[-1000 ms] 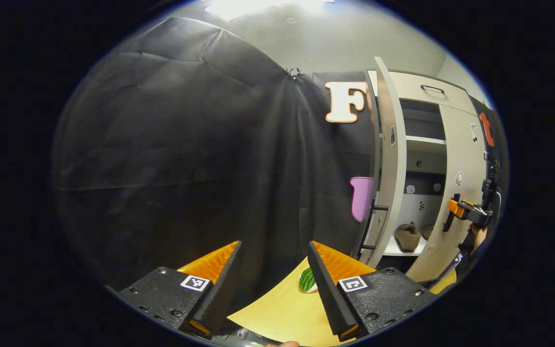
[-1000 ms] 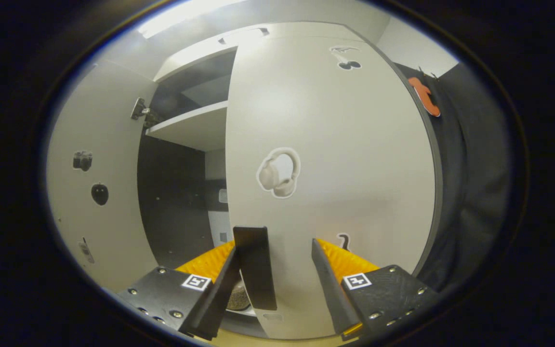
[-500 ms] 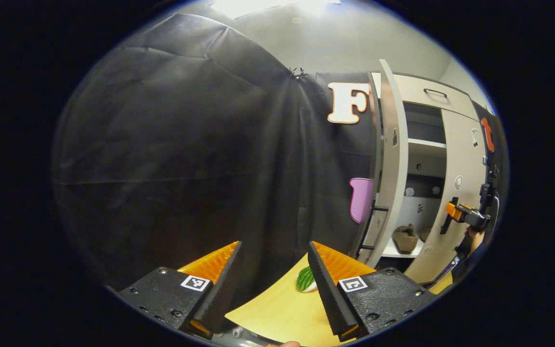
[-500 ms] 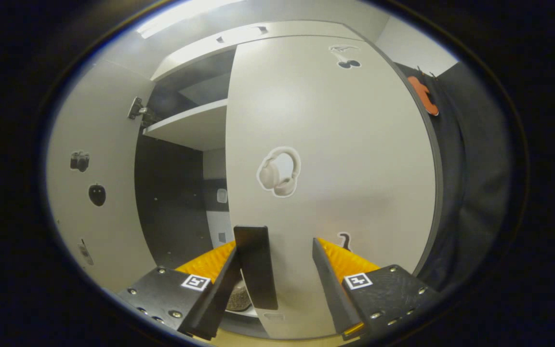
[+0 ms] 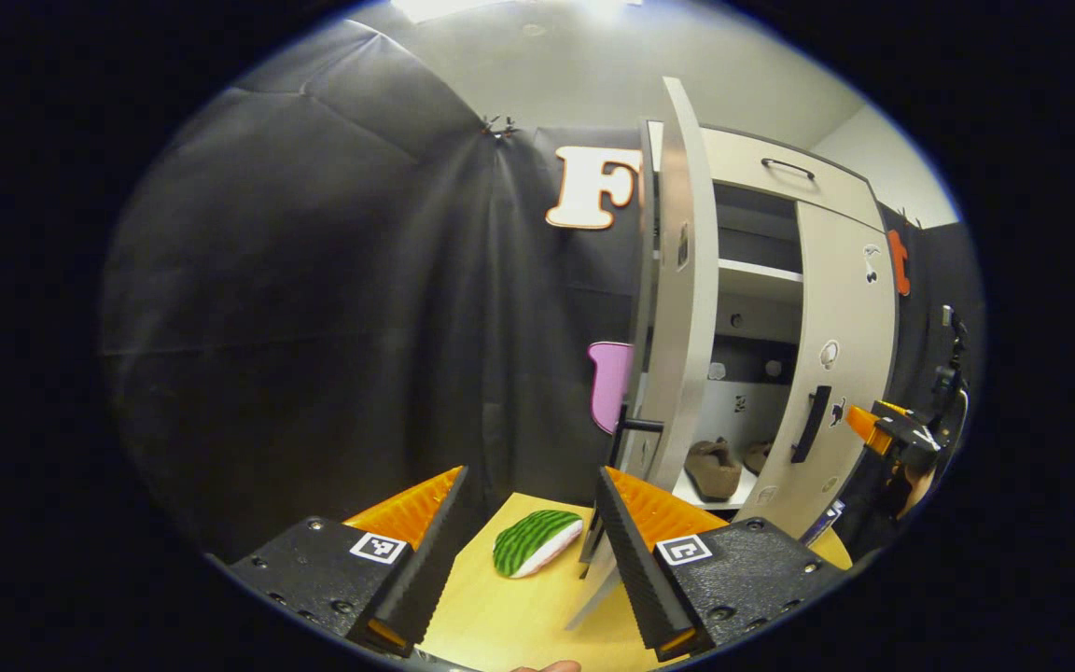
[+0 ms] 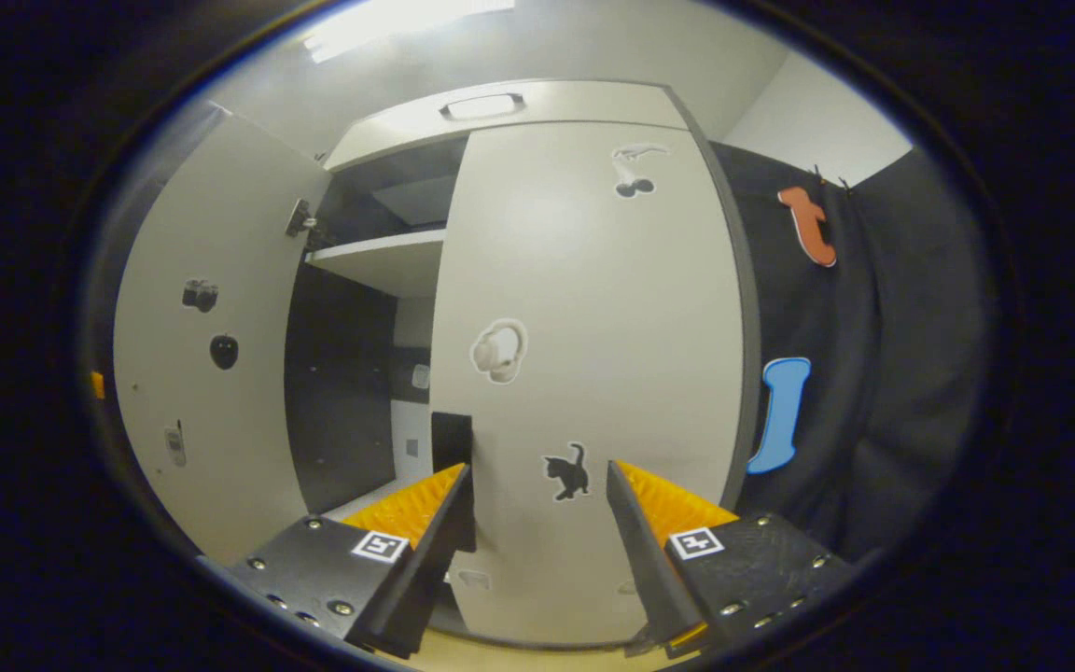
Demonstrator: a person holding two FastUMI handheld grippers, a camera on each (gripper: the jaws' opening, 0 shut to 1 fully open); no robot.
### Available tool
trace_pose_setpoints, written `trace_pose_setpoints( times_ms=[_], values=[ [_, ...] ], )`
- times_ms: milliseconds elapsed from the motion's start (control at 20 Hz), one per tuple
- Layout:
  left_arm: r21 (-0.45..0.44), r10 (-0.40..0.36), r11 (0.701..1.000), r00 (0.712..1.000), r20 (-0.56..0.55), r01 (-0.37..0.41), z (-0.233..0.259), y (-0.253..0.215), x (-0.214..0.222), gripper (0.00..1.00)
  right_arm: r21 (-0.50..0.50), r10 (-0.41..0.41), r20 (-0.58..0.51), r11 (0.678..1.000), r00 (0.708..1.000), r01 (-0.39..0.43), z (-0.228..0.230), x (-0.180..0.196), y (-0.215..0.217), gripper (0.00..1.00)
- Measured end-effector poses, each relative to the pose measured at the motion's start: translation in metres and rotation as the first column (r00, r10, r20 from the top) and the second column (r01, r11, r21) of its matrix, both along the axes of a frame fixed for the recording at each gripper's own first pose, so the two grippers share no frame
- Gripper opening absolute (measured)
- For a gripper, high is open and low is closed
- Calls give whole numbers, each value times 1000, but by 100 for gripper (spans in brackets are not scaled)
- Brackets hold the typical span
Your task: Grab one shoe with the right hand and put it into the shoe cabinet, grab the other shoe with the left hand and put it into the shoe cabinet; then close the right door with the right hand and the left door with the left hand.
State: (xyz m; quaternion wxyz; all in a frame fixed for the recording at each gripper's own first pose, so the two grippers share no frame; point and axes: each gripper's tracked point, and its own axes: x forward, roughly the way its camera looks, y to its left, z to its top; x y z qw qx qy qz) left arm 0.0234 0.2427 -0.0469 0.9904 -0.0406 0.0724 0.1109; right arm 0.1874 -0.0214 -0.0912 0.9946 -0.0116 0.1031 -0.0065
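Note:
Two brown shoes (image 5: 713, 467) sit side by side on the bottom shelf of the white shoe cabinet (image 5: 785, 177). The left door (image 5: 682, 280) stands wide open, edge-on in the left gripper view. The right door (image 5: 841, 345) is close to shut, its black handle (image 5: 810, 425) facing out. My left gripper (image 5: 528, 551) is open over the wooden table, left of the cabinet. My right gripper (image 6: 537, 551) is open in front of the right door (image 6: 593, 373), with the handle (image 6: 452, 443) beyond its left finger. The left gripper view shows the right gripper (image 5: 864, 422) just right of the handle.
A green striped, watermelon-like thing (image 5: 536, 541) lies on the yellow wooden table (image 5: 519, 616) near the left door's foot. An upper shelf (image 6: 388, 257) and a top drawer with a handle (image 6: 481, 103) show above. The left door (image 6: 211, 355) juts out toward me.
The right gripper has drawn back from the right door, and the handle is no longer between its fingers. The right door swung nearer shut. The left gripper turned toward the cabinet.

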Motion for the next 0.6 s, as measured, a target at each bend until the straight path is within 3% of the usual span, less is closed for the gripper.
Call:
trace_pose_setpoints(
  times_ms=[50,100,200,300,350,400,450,550,600],
  values=[
    [2,-18,1000,1000,4,18,1,-4,8,77,-9,-17,2,1000,1000,17,3,-7,-11,86],
    [3,-33,999,999,6,33,1,-7,14,82,-14,-40,3,999,999,40,5,-13,-24,86],
    [3,-65,998,998,5,65,-1,-13,27,77,-12,-88,-7,996,996,88,4,-24,-47,86],
    [-12,-95,995,995,-5,95,-7,-20,37,77,4,-131,-34,991,991,131,-4,-35,-66,86],
    [-5,-82,997,996,-17,82,-10,-18,38,82,13,-149,-49,989,988,150,-7,-40,-76,86],
    [3,-85,996,996,-24,85,-12,-18,40,77,24,-168,-62,985,984,170,-11,-45,-83,86],
    [10,-99,995,995,-16,99,-10,-19,41,81,37,-186,-74,981,980,190,-13,-50,-91,86],
    [10,-136,991,991,-17,136,-10,-26,42,77,69,-209,-93,974,974,215,-18,-57,-100,86],
    [8,-147,989,989,-18,147,-10,-28,43,82,85,-217,-102,971,971,225,-19,-59,-103,86]
  ],
)
